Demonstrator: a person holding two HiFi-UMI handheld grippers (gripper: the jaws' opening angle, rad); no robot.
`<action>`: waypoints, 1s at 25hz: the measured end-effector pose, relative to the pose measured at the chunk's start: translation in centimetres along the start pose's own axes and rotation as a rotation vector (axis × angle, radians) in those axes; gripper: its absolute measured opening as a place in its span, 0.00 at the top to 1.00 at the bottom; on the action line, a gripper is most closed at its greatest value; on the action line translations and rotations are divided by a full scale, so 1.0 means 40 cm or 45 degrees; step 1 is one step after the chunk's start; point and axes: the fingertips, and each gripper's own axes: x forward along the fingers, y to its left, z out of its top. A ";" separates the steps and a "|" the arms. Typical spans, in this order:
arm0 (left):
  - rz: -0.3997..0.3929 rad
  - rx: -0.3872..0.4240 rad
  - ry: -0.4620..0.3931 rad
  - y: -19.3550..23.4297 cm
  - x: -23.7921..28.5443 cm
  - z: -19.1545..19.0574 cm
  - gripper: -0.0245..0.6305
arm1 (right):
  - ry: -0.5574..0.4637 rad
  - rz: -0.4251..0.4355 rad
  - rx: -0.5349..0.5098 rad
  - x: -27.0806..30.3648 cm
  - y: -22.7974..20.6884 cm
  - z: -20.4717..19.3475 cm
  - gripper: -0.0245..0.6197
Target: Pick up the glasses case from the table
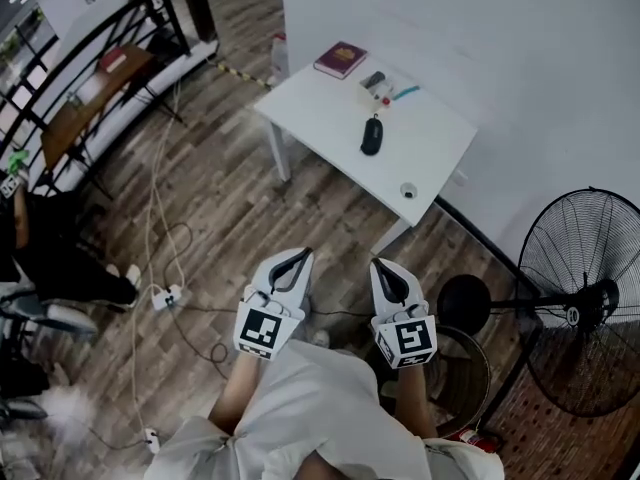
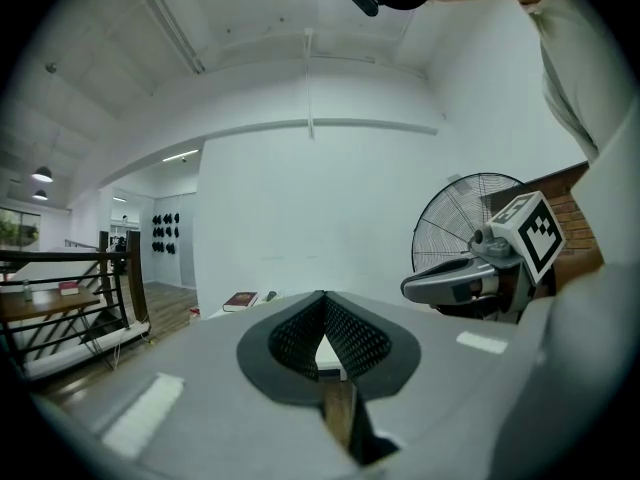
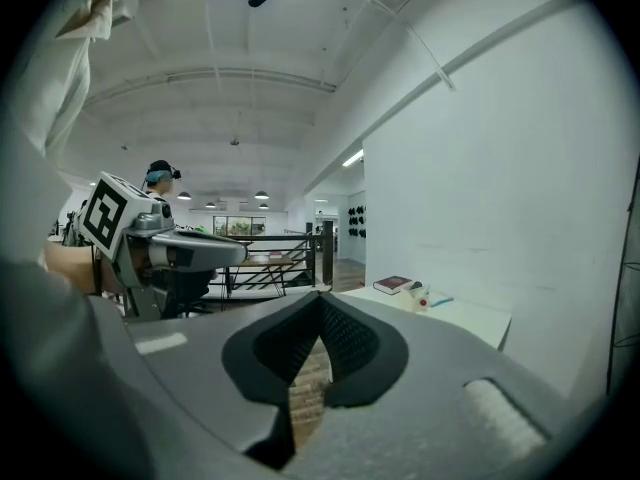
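Left tongs (image 1: 302,255) and right tongs (image 1: 379,265) are both closed tight and empty, well short of the white worktop (image 1: 430,143). One dark glasses case (image 1: 371,135) lies mid-worktop, alone. It looks light, rigid, smooth-shelled and probably slippery, so pinch across its narrow middle. Beyond it, one red book (image 1: 340,59) sits at the worktop's far corner.

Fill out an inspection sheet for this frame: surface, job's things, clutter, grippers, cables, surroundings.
Surface: white table against a white wall, wood floor around it.
Job's things: black glasses case lying mid-table, untouched.
Clutter: red book at the far corner, small items beside it, round white object near the front edge.
Grippers: left gripper and right gripper both shut, empty, short of the table.
Cables: white cords and a power strip on the floor, left.
Surroundings: pedestal fan right, black railing left.
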 end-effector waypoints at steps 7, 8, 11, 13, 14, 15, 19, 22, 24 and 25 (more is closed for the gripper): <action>-0.038 -0.004 0.000 0.109 0.120 0.000 0.93 | -0.006 -0.045 0.021 0.126 -0.073 0.034 0.96; -0.049 -0.002 0.003 0.125 0.136 0.000 0.93 | -0.001 -0.056 0.019 0.145 -0.082 0.039 0.96; -0.078 0.005 0.010 0.175 0.184 0.000 0.93 | 0.006 -0.082 0.023 0.207 -0.105 0.052 0.96; -0.096 0.001 0.010 0.208 0.213 -0.001 0.93 | -0.005 -0.088 0.043 0.246 -0.114 0.061 0.96; -0.105 -0.002 0.011 0.224 0.225 -0.003 0.93 | -0.013 -0.090 0.052 0.265 -0.118 0.066 0.96; -0.114 -0.003 0.011 0.241 0.237 -0.004 0.93 | -0.017 -0.095 0.057 0.284 -0.122 0.071 0.96; -0.147 -0.014 0.006 0.308 0.287 -0.009 0.93 | -0.011 -0.135 0.052 0.362 -0.142 0.085 0.96; -0.178 -0.019 0.002 0.355 0.314 -0.012 0.93 | 0.003 -0.170 0.051 0.410 -0.148 0.094 0.96; -0.198 -0.020 -0.003 0.381 0.330 -0.012 0.93 | 0.003 -0.187 0.051 0.434 -0.151 0.105 0.96; -0.206 -0.021 -0.007 0.391 0.341 -0.012 0.93 | -0.002 -0.195 0.053 0.445 -0.156 0.110 0.96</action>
